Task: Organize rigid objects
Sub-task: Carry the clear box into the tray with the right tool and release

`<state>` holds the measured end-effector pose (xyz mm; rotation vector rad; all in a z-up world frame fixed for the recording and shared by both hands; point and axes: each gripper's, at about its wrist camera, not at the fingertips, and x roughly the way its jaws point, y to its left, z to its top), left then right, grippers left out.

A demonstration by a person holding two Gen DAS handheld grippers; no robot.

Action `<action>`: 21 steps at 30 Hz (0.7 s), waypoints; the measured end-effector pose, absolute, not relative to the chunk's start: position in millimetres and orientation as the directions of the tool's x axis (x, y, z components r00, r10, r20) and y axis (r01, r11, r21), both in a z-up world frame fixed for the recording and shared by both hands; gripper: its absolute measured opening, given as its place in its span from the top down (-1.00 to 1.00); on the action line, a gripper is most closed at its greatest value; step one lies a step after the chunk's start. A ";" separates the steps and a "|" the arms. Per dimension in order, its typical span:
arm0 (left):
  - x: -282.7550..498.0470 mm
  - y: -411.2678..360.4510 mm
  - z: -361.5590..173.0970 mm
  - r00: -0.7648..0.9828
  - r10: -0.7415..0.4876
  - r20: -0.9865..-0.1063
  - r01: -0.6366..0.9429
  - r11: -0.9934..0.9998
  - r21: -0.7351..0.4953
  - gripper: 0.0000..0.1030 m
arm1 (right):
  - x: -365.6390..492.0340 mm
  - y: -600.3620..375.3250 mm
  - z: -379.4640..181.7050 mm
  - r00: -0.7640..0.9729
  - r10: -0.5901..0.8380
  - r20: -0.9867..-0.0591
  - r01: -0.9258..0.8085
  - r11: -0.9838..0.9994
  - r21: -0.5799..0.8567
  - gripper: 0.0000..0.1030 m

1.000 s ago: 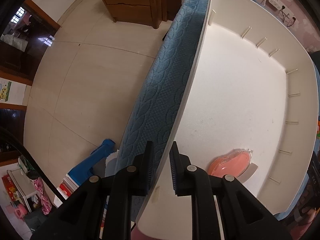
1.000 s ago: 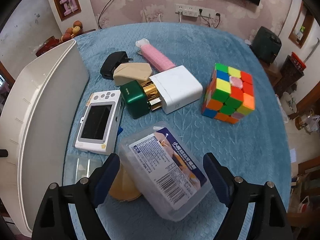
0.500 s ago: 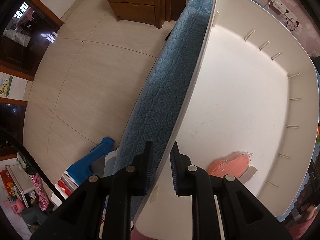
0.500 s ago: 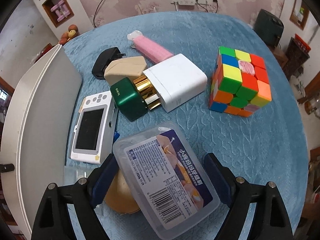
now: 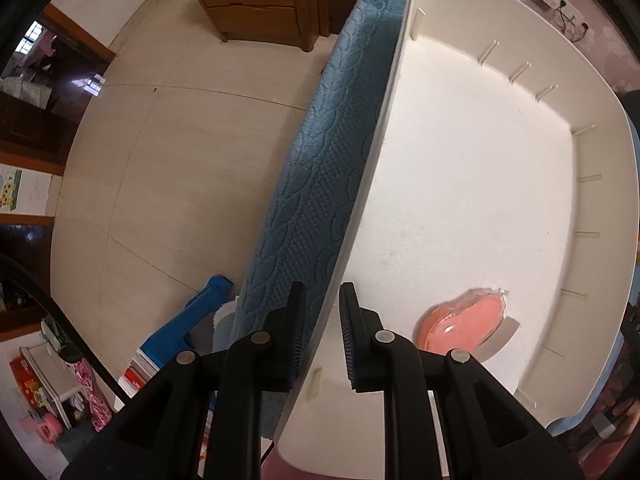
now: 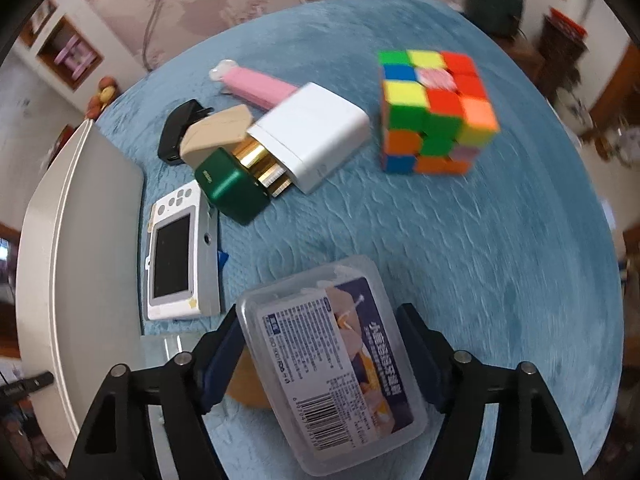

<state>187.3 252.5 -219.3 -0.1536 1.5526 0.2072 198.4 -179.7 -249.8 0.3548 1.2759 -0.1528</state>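
My right gripper [image 6: 320, 332] is shut on a clear plastic box [image 6: 332, 364] with a printed label and holds it above the blue cloth. My left gripper [image 5: 322, 308] is shut on the near rim of the white tray [image 5: 360, 184], one finger outside the wall and one inside. A pink heart-shaped case [image 5: 464, 324] lies inside the tray. On the cloth in the right wrist view lie a colour cube [image 6: 436, 112], a white box [image 6: 312, 136], a green and gold box [image 6: 236, 188], a white handheld console [image 6: 176, 256], a beige case [image 6: 216, 132], a black charger [image 6: 176, 128] and a pink case [image 6: 260, 84].
The tray's outer wall [image 6: 80, 260] stands at the left of the right wrist view. A tan object [image 6: 244, 384] and a clear flat piece [image 6: 164, 348] lie under the held box. The table's left edge [image 5: 312, 184] drops to a tiled floor with a wooden cabinet [image 5: 256, 4].
My right gripper has closed on the clear box and lifted it, with the view shifting. My left gripper keeps its hold on the tray rim.
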 end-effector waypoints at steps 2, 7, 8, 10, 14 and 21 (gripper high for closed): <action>187.5 252.5 -220.6 -0.002 0.032 -0.999 -0.211 0.977 0.031 0.64 | 187.4 -183.7 -249.3 0.279 0.097 -0.955 0.354 0.915 0.196 -0.29; 187.6 250.8 -222.9 -0.013 0.032 -0.999 -0.165 0.986 0.033 0.64 | 160.0 -183.7 -250.3 0.239 0.101 -0.966 0.428 0.882 0.198 -0.27; 187.6 250.1 -223.1 -0.013 0.033 -0.999 -0.154 0.987 0.034 0.64 | 155.1 -183.2 -250.5 0.233 0.105 -0.967 0.439 0.876 0.201 -0.27; 187.2 247.1 -223.5 -0.009 0.031 -0.999 -0.136 0.990 0.032 0.64 | 144.7 -180.9 -252.3 0.221 0.124 -0.967 0.468 0.857 0.217 -0.26; 188.1 242.6 -224.6 -0.005 0.024 -1.000 -0.106 0.994 0.025 0.64 | 123.3 -172.5 -252.4 0.220 0.167 -0.961 0.516 0.816 0.260 -0.26; 184.7 230.8 -231.2 -0.019 0.041 -0.999 -0.032 0.999 0.041 0.64 | 90.7 -150.3 -235.1 0.249 0.185 -0.951 0.515 0.806 0.292 -0.26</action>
